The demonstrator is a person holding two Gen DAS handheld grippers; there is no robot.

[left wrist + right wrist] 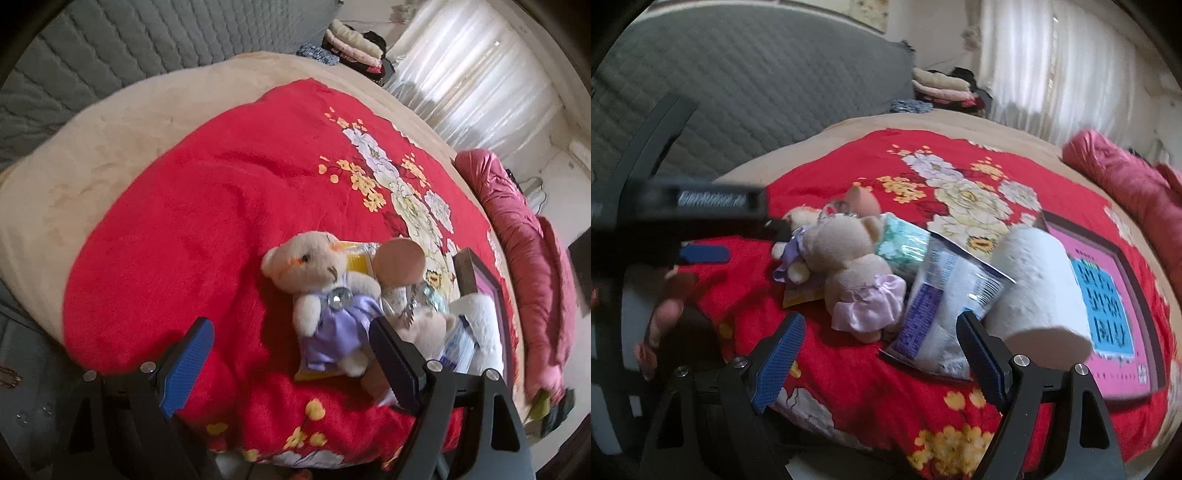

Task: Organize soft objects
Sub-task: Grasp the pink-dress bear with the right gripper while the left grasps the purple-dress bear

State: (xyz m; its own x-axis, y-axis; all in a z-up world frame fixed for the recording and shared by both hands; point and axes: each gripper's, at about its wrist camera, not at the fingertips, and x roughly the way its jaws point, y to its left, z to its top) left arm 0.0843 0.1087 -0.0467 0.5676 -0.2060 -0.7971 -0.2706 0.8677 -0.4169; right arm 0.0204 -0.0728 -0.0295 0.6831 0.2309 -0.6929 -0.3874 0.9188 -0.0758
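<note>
A cream teddy bear in a lilac dress [325, 295] lies on a yellow packet [314, 373] on the red flowered blanket [184, 221]. My left gripper [291, 365] is open, its fingers on either side of the bear's legs, just short of them. Behind it lie a big-eared plush [399, 262] and a second bear [424, 325]. In the right wrist view that second bear, in a pink dress [857, 277], lies beside a white and blue plastic packet [945, 306] and a white paper roll [1038, 284]. My right gripper [882, 365] is open, near the packet's lower edge. The left gripper [701, 254] shows at the left.
A dark-framed pink and blue picture [1108, 306] lies at the right of the pile. A dark red quilt [524, 236] runs along the bed's far right side. A grey quilted headboard [738, 85] and folded clothes [354, 40] are behind. A person's hand [661, 325] is at the left.
</note>
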